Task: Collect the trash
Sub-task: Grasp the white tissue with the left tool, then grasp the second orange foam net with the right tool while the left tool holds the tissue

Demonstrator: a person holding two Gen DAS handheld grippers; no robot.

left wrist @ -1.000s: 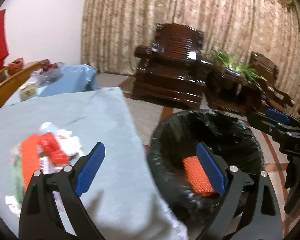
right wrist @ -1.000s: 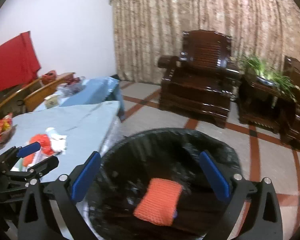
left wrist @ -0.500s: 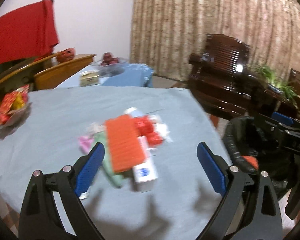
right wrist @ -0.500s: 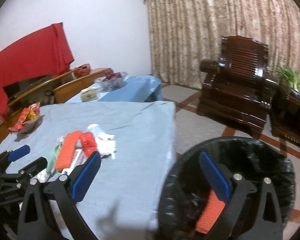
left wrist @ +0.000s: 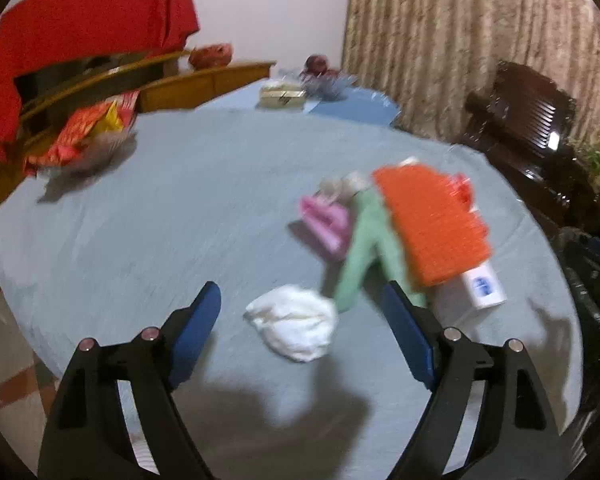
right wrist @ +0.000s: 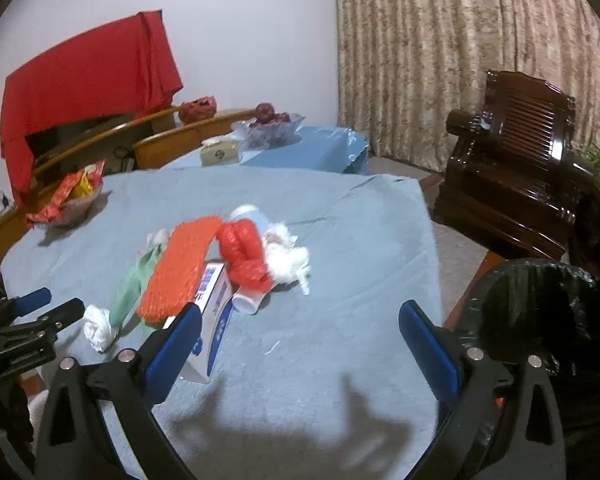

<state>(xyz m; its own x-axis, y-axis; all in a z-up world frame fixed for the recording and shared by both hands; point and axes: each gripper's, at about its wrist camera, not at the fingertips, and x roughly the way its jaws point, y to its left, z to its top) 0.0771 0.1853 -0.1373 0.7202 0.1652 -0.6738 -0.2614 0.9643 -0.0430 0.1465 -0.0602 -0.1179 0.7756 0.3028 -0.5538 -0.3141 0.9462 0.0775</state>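
Change: we have swung both claws off the black-lined bin (right wrist: 540, 320) and back over the table (left wrist: 180, 200).
Left claw (left wrist: 300, 320): empty, jaws closing around the white paper wad (left wrist: 294, 326) (not yet touching).
Right claw (right wrist: 300, 340): wide apart, holding nothing.
Trash: orange mesh (left wrist: 432, 220), green bag (left wrist: 368, 244), white carton (right wrist: 216, 300) heaped mid-table.
Meaning: we judge another pickup begins.
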